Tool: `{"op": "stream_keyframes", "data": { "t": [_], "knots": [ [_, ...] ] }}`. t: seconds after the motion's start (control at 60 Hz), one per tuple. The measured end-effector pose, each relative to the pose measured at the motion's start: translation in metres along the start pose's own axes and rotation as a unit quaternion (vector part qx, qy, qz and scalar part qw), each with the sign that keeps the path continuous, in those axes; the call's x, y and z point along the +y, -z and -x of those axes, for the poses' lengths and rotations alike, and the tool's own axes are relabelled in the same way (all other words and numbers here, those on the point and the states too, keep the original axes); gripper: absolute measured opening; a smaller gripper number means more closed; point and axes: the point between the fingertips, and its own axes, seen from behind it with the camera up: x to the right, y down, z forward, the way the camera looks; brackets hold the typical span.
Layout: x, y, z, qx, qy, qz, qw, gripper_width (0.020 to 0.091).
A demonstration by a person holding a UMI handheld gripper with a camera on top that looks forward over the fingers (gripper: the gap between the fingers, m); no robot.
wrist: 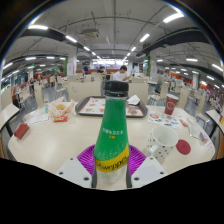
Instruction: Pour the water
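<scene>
One green bottle (112,135), black cap on | tongs (112,172) clamped on it | white cup (163,136) nearby

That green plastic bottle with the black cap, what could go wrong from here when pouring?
The green plastic bottle stands tall between the fingers and could tip if gripped low. Its black cap looks on, so nothing may pour. The white cup sits off to one side, so the pour might miss it.
</scene>
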Motion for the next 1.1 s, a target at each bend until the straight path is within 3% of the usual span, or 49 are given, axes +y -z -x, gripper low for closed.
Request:
{"op": "stream_keyframes", "data": {
  "t": [0.117, 0.2, 0.417, 0.583, 0.733, 0.867, 0.95, 1.017, 1.1],
  "knots": [
    [-0.033, -0.011, 0.013, -0.066, -0.126, -0.001, 0.99, 0.0386],
    [-0.063, -0.019, 0.015, -0.125, -0.285, 0.004, 0.95, 0.0385],
    [-0.105, -0.029, 0.001, -0.239, -0.648, 0.041, 0.722, 0.0384],
    [-0.132, -0.01, -0.001, -0.308, -0.792, 0.061, 0.524, 0.0384],
    [-0.135, 0.005, -0.013, -0.325, -0.831, 0.058, 0.448, 0.0384],
    [-0.127, 0.014, -0.019, -0.328, -0.845, 0.06, 0.417, 0.0386],
    [-0.134, 0.006, -0.013, -0.331, -0.835, 0.067, 0.435, 0.0383],
    [-0.15, 0.02, -0.009, -0.355, -0.792, 0.063, 0.493, 0.0386],
    [-0.172, 0.058, -0.02, -0.38, -0.689, 0.027, 0.617, 0.0384]
  ]
}}
